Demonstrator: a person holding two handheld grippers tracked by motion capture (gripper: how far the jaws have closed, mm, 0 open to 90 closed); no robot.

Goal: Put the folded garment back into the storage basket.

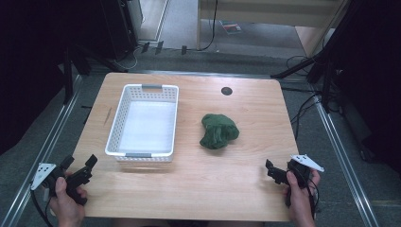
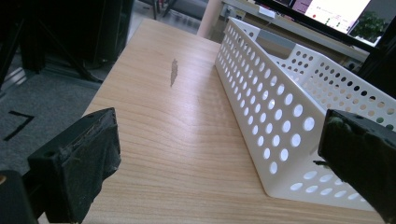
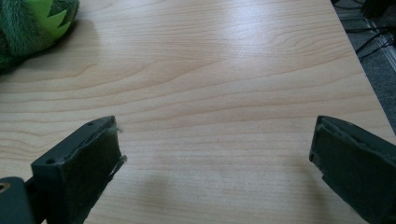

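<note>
A white perforated basket [image 1: 117, 124] stands empty on the left half of the wooden table [image 1: 213, 184]. To its right a green plush toy [image 1: 218, 131] lies bunched up on the wood. My left gripper [image 1: 80, 162] is held at the table's front left corner, open and empty. In the left gripper view its jaws [image 2: 219, 158] stand wide apart, with the basket's long side wall [image 2: 280, 107] just ahead on the right. My right gripper [image 1: 280, 169] is at the front right, open and empty. From the right gripper [image 3: 217, 163], the plush toy [image 3: 28, 23] lies far off at the upper left.
A dark round grommet [image 1: 226, 91] sits in the table near its far edge. A scuff mark [image 2: 173, 72] lies on the wood left of the basket. Black stand legs and cables [image 1: 307, 66] cross the floor around the table. Bare wood stretches between the two grippers.
</note>
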